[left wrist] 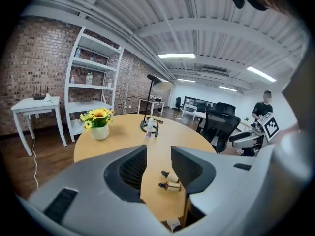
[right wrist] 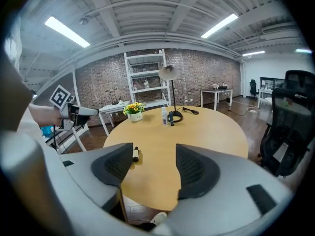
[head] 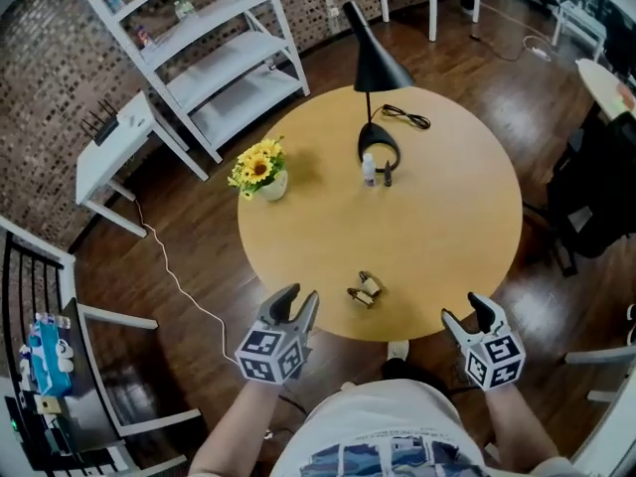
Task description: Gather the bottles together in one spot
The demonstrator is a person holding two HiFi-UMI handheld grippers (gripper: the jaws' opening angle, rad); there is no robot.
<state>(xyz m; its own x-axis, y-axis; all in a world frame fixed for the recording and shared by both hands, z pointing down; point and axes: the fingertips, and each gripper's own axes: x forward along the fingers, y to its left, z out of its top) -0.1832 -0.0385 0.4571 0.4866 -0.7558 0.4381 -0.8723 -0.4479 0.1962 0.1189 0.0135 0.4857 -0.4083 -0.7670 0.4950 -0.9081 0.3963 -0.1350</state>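
Left gripper point(head: 301, 300) and right gripper point(head: 465, 312) hover at the near edge of the round table point(head: 447, 237), jaws apart, gripping nothing. Two small bottles point(head: 365, 289) lie near that edge. A clear bottle point(head: 369, 170) and a dark bottle point(head: 387, 175) stand upright beside the lamp base point(head: 379, 145).

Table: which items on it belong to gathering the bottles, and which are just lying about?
Job: lying bottle near the front edge; second lying bottle beside it; upright white bottle; upright dark bottle.
Lying about: lamp; flower pot; black cable.
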